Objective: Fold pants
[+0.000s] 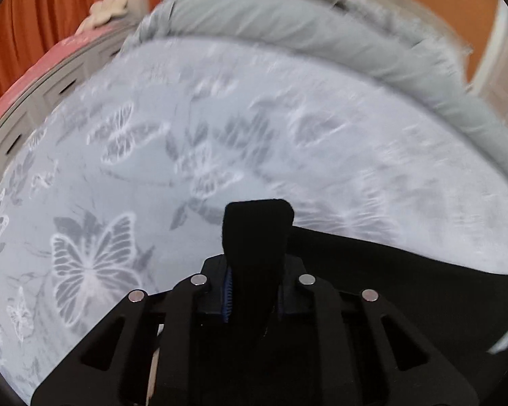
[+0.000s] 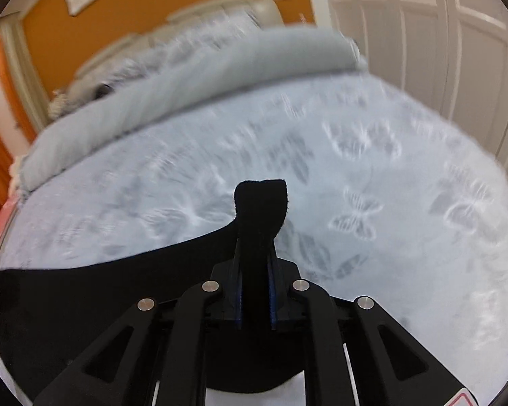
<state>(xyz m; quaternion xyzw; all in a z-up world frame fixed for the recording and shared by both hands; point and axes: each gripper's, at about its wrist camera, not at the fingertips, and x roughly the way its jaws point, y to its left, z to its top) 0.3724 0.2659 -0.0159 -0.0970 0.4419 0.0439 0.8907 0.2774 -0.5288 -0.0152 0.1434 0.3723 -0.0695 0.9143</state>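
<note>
Black pants (image 1: 406, 270) hang stretched between my two grippers above a bed. In the left wrist view my left gripper (image 1: 254, 291) is shut on a bunched fold of the black cloth that sticks up past the fingertips; the fabric runs off to the right. In the right wrist view my right gripper (image 2: 255, 297) is shut on another bunched fold of the pants (image 2: 101, 287), and the cloth sweeps away to the left. The fingertips themselves are hidden by the fabric.
The bed is covered by a pale blue sheet with grey and white butterflies (image 1: 220, 128). A rolled grey blanket (image 1: 304, 34) lies across its far end. Orange walls, a grey drawer unit (image 1: 23, 125) on the left and white doors (image 2: 440, 34) on the right surround it.
</note>
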